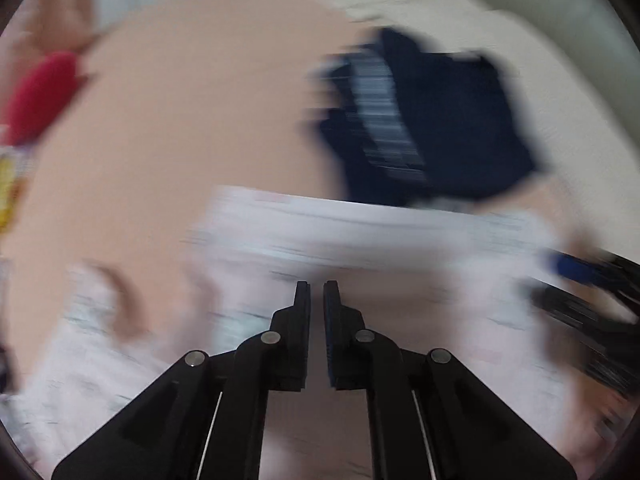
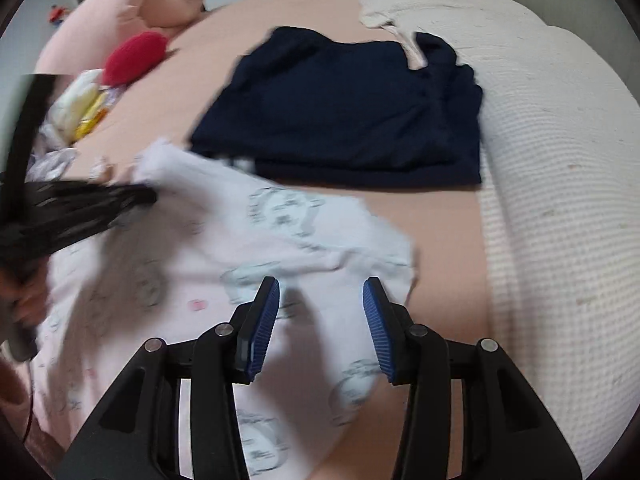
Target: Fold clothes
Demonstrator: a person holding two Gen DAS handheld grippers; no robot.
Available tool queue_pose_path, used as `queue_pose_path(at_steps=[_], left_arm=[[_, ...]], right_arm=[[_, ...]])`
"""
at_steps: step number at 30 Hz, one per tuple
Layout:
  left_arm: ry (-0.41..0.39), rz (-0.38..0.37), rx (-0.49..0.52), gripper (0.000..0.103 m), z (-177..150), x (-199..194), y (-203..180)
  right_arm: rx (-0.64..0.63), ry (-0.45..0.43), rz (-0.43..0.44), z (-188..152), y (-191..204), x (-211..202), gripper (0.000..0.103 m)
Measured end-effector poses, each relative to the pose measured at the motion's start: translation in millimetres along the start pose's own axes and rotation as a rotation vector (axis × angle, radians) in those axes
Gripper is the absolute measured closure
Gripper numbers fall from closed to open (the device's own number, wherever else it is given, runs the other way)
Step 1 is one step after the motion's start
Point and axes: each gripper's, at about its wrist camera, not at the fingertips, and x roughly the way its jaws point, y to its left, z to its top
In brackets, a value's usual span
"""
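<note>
1. Far left on the bed (image 2: 280, 8): pink pillow (image 2: 132, 4), red plush (image 2: 134, 56), small pile of yellow and white packets (image 2: 82, 108) just near of it.
2. Left gripper (image 1: 316, 292): left wrist view heavily motion-blurred. Jaws narrow, a thin gap between them; cannot tell if cloth is pinched. Also seen as a dark blur (image 2: 76, 212) at left edge of the right wrist view, over the garment's left part.
3. Pale pink printed garment (image 2: 224, 264): centre-near on the peach sheet, crumpled, grey cartoon prints, not folded flat. A raised, smeared fold (image 1: 360, 232) crosses just far of the left jaws.
4. Right gripper (image 2: 321, 294): jaws wide apart, blue ribbed pads (image 2: 264, 324), holding nothing; hangs over the garment's near-right edge, contact not clear.
5. Navy garment (image 2: 344, 108): far-centre, laid as a neat flat rectangle, near the pink one's far edge, touching or not unclear.
6. Right: cream waffle blanket (image 2: 560, 180) along the bed's right side, beside the navy garment.
</note>
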Motion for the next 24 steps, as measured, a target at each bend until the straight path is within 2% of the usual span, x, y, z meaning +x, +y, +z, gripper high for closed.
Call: queue_pose_path(at_steps=[2,4,5,7,9,12,14,17,19,21,24], left_arm=[[0.000,-0.025,0.078,0.059,-10.5,2.1,-28.1],[0.001,0.022,0.121,0.059,-20.1,11.9,-42.0],[-0.016,0.048,0.126,0.056,-19.1,18.0,-38.8],[-0.038,0.045,0.063,0.055,-14.1,18.5,-26.1],[-0.045,0.043,-0.032,0.056,-12.9,7.1,-11.8],[-0.093,0.054,-0.044,0.058,-39.8,-39.8,-8.0],[-0.110,0.074,-0.077,0.057,-73.8,-76.2,5.6],[-0.123,0.099,-0.165,0.058,-130.8,-126.7,37.3],[-0.128,0.093,-0.267,0.063,-174.5,-135.3,51.6],[-0.119,0.096,-0.365,0.066,-214.7,-135.3,58.3],[-0.087,0.114,-0.429,0.067,-252.7,-131.8,68.5]], right_arm=[[-0.010,0.020,-0.020,2.3,-5.8,4.9,0.058],[-0.025,0.025,-0.059,3.5,-8.5,6.0,0.058],[-0.024,0.019,-0.105,2.8,-10.5,4.9,0.058],[-0.004,0.003,-0.210,0.3,-20.7,1.8,0.059],[0.030,-0.010,-0.170,-1.3,-28.8,-3.6,0.059],[0.080,-0.019,-0.021,-7.9,-30.5,-10.2,0.058],[0.058,-0.028,0.000,-16.3,-17.3,-16.4,0.058],[-0.050,-0.018,-0.028,-35.9,24.0,-29.3,0.059],[-0.102,-0.009,-0.016,-53.7,53.5,-44.2,0.058],[-0.091,-0.010,0.043,-79.8,75.6,-63.0,0.058],[-0.020,0.028,0.141,-124.8,95.7,-77.3,0.058]])
